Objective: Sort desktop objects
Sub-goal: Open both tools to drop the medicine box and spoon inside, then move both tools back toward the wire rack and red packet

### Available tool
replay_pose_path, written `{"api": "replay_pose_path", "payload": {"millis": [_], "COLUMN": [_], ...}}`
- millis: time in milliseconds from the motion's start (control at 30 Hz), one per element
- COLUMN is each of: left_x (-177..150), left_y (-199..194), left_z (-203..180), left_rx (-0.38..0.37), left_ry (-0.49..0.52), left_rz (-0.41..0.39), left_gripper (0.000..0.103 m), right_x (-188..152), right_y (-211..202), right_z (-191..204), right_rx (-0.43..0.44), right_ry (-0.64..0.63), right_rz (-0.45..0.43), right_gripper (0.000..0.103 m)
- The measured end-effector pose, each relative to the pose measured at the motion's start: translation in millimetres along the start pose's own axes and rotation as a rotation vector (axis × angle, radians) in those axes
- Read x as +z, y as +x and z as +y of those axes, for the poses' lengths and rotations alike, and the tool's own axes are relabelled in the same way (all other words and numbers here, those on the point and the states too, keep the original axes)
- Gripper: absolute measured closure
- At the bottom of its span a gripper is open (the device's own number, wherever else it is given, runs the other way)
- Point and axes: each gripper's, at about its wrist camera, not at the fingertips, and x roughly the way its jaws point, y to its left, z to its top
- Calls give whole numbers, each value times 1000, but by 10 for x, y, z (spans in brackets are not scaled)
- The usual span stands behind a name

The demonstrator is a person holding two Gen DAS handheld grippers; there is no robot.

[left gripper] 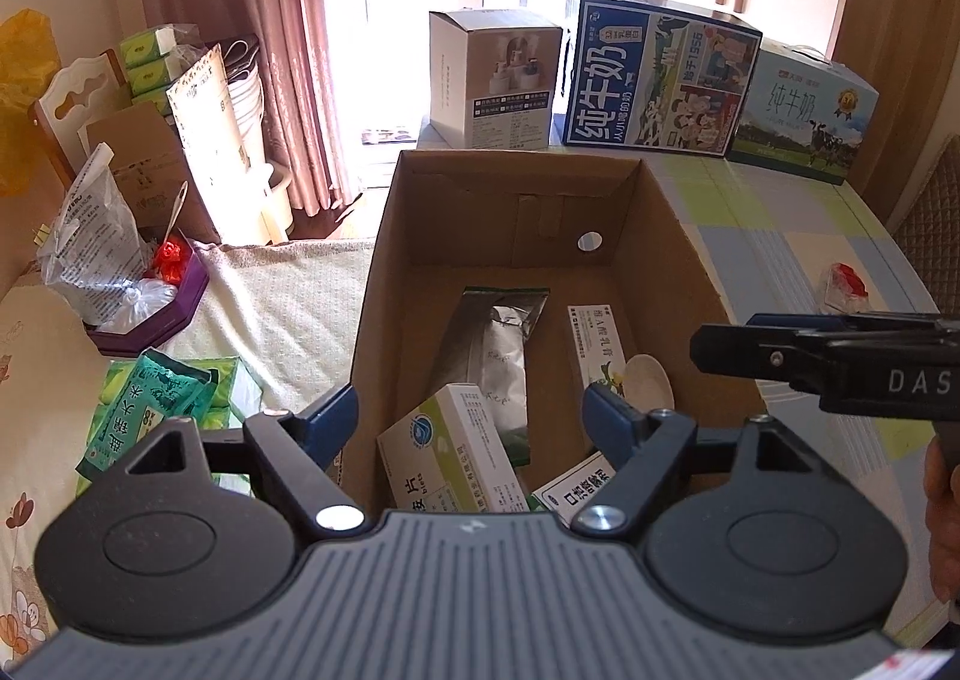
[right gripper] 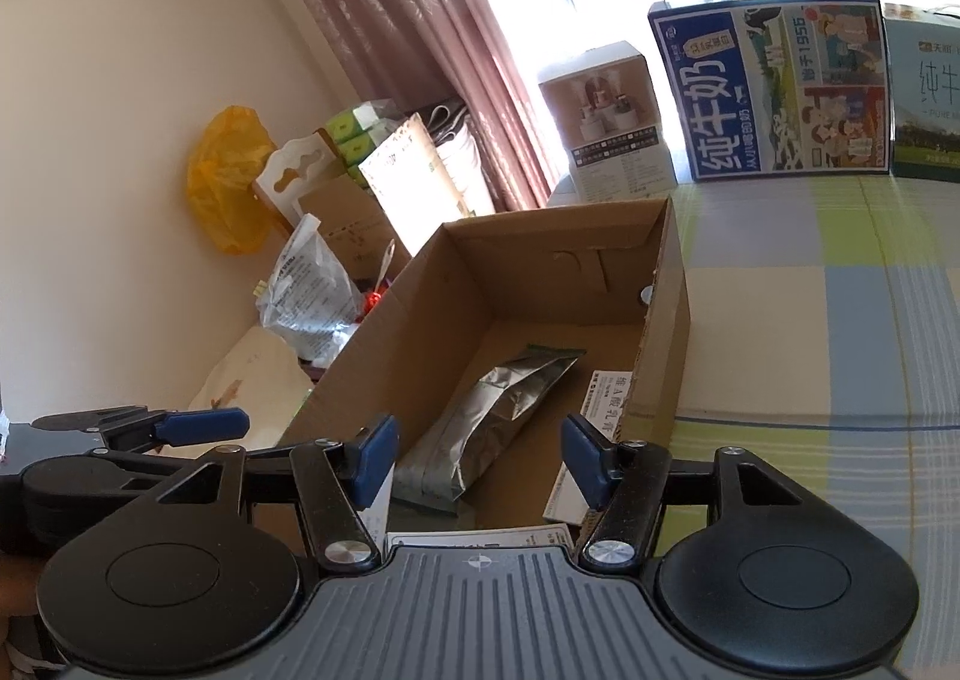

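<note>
On checked tablecloth (right gripper: pixel 840 320), cardboard box (right gripper: pixel 666 284)

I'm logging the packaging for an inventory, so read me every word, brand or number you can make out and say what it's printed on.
"纯牛奶" and "1956": blue milk carton at the back of the table.
"纯牛奶": green milk carton beside it.
"DAS": body of the right gripper; the rest is cut off.
"片": green-and-white medicine box in the cardboard box.
Fine print on the white appliance box, the slim white box and the bags at left is too small to read.
</note>
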Motion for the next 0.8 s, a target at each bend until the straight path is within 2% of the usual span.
{"api": "replay_pose_path", "payload": {"millis": [367,600,700,733,767,800], "left_x": [15,111,163,181,196,208], "left_y": [-97,-185,-232,-245,-253,-257], "left_z": [-200,-542,-750,-826,-903,-989], "left_rx": [8,-12,-34,-43,-53,-63], "left_ry": [29,69,92,102,112,123], "left_rz": [1,-21,-38,-45,-50,-54], "left_gripper": [24,23,16,13,12,10], "right_x": [-24,-6,-50,-72,-99,-119], "right_y": [-275,-633,-800,-855,-913,-971], "right_z": [-306,-603,-739,-789,-835,-895], "right_rx": [-42,-88,-123,-138,-156,-174], "right_ry": [16,28,3,-9,-21,-33], "right_rz": [-12,-40,-43,-43,-44,-46], "right_gripper": [45,41,22,11,5,3]}}
